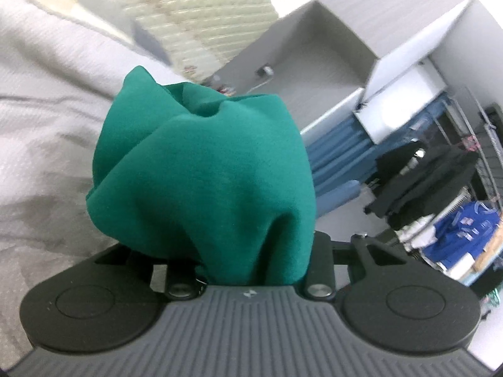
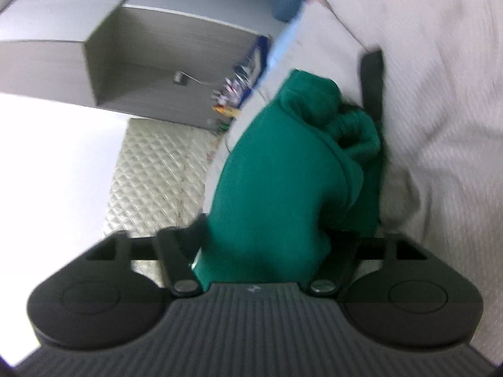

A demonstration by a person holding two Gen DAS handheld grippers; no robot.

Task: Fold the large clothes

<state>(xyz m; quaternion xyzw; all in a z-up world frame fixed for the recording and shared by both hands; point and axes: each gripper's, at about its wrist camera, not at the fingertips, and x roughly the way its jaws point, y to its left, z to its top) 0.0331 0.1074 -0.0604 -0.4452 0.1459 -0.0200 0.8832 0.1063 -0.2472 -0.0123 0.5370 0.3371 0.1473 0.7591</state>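
A green garment (image 1: 204, 172) is bunched up between the jaws of my left gripper (image 1: 251, 267) and covers its fingers, so they are hidden. The left gripper is shut on the cloth and tilted over a grey-white bed sheet (image 1: 41, 110). In the right wrist view the same green garment (image 2: 283, 182) is bunched in my right gripper (image 2: 264, 260), which is shut on it. One black finger (image 2: 372, 78) pokes out past the cloth, over the sheet (image 2: 440, 94).
A quilted white mattress (image 1: 195, 15) leans against the wall; it also shows in the right wrist view (image 2: 157, 172). Grey ceiling beams (image 2: 125, 47) are overhead. A rack with dark and blue clothes (image 1: 440, 182) and blue curtains (image 1: 339, 157) are to the right.
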